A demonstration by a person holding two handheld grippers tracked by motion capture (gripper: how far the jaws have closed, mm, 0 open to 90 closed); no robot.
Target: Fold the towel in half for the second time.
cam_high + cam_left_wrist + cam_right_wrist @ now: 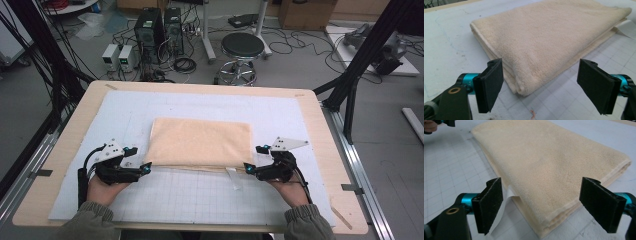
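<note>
High view: my folded cream towel (200, 141) lies mid-tabletop (65, 130). Left gripper view: my left hand-held gripper (540, 85) gapes around its thick layered corner (not touching). Right gripper view: my right hand-held gripper (540, 206) likewise spread at the other near corner.

Soft, even light falls from overhead, bright on the white mat (200, 200) and dimmer over the grey floor (300, 60) beyond the counter (320, 150). Shadows are faint: only a thin dark line shows under the near edge of the folded towel (200, 141). There is no glare anywhere. The high view is somewhat grainy, and its straight counter edges bow slightly toward the corners. In the left gripper view the towel's terry weave is crisp, while the black pads (490, 85) close to the lens look a little soft. The right gripper view is similar, with its far corner blurred.
</note>
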